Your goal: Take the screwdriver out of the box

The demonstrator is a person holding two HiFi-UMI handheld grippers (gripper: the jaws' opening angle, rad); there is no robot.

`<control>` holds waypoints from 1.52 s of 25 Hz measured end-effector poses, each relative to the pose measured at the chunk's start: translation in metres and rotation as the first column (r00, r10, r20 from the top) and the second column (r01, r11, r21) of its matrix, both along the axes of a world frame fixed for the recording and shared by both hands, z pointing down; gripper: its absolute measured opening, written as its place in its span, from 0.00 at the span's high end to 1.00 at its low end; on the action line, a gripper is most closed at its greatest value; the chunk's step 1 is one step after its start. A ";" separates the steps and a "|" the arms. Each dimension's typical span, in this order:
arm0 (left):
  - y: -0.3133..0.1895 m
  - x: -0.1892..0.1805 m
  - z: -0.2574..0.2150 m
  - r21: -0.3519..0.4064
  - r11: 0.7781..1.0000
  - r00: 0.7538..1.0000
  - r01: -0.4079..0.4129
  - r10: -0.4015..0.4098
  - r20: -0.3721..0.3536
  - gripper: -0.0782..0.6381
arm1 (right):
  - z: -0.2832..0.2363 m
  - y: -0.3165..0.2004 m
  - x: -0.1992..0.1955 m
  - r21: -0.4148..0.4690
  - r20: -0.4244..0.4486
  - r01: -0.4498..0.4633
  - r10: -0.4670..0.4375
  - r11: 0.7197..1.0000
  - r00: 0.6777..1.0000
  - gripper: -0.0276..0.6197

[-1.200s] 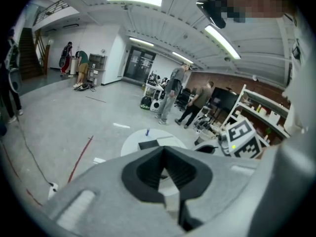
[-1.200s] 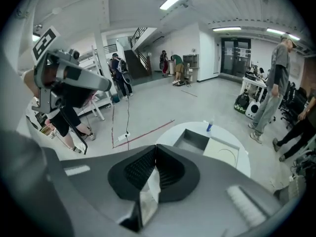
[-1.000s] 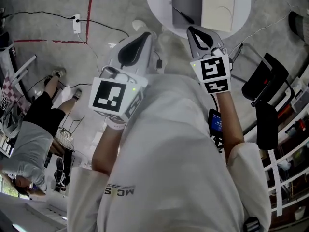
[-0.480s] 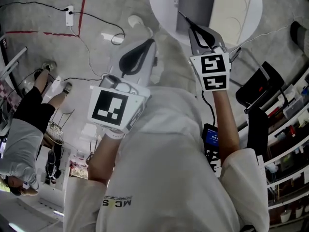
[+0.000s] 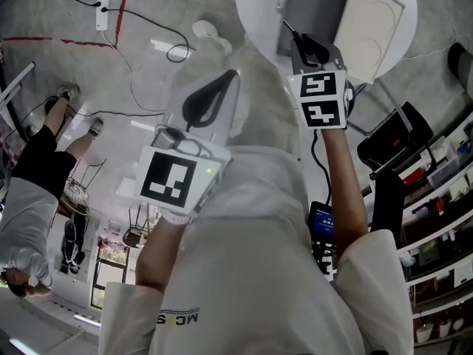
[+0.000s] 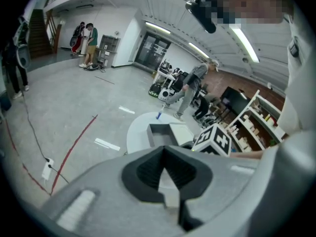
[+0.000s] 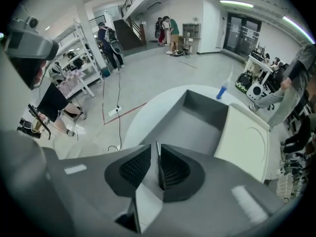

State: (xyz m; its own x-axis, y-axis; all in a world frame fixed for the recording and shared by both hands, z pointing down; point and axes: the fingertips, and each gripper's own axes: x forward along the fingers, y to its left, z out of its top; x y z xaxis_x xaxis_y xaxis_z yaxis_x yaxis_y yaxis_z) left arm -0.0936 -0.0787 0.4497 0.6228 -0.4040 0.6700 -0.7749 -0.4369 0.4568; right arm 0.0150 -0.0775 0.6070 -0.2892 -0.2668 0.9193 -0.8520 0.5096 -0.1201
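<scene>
My right gripper [image 5: 302,41] hangs over the near edge of the round white table [image 5: 255,6], shut on the thin metal shaft of the screwdriver [image 5: 286,26]. The shaft sticks out past the jaws toward the open grey box [image 5: 304,4]. In the right gripper view, the screwdriver [image 7: 157,154] stands pinched between the pads of the right gripper [image 7: 157,151], with the box [image 7: 195,127] and its cream lid [image 7: 244,144] just beyond. My left gripper [image 5: 235,74] is shut on nothing, held off the table's left. In its own view the left gripper [image 6: 164,148] points at the box [image 6: 165,131].
A blue bottle [image 7: 223,89] stands on the table's far side. Cables and a power strip [image 5: 102,13] lie on the floor to the left, where a person [image 5: 33,191] stands. A black chair [image 5: 392,135] and shelves [image 5: 436,228] are to the right.
The right gripper, with the screwdriver in it, has moved further over the table's edge toward the box. The left gripper has stayed low and shut.
</scene>
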 end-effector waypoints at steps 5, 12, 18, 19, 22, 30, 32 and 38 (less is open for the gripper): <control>0.005 -0.003 0.015 -0.030 0.999 1.000 0.016 -0.017 -0.003 0.89 | 0.020 0.001 0.002 -0.028 -0.033 0.009 -0.010 1.000 0.999 0.86; 0.009 -0.009 0.028 -0.053 0.998 1.000 0.026 -0.027 -0.013 0.89 | 0.045 0.001 0.006 -0.085 -0.107 0.020 -0.029 0.996 0.994 0.84; 0.015 -0.012 0.035 -0.073 0.996 0.998 0.052 -0.054 -0.018 0.89 | 0.060 0.004 0.008 -0.116 -0.200 0.097 -0.119 0.989 0.973 0.84; 0.015 -0.013 0.035 -0.075 0.996 0.998 0.058 -0.059 -0.020 0.89 | 0.061 0.004 0.008 -0.126 -0.213 0.101 -0.127 0.987 0.969 0.84; 0.017 -0.018 0.036 -0.080 0.994 0.997 0.073 -0.075 -0.025 0.89 | 0.066 0.003 0.006 -0.160 -0.244 0.109 -0.146 0.981 0.959 0.84; 0.020 -0.030 0.040 -0.085 0.991 0.994 0.108 -0.110 -0.023 0.89 | 0.078 0.003 0.006 -0.204 -0.341 0.133 -0.197 0.970 0.919 0.87; 0.020 -0.032 0.042 -0.086 0.990 0.993 0.111 -0.113 -0.025 0.89 | 0.081 0.004 0.006 -0.218 -0.355 0.133 -0.205 0.967 0.912 0.87; 0.020 -0.029 0.042 -0.087 0.990 0.993 0.110 -0.114 -0.035 0.89 | 0.082 0.006 0.005 -0.242 -0.354 0.143 -0.225 0.960 0.908 0.89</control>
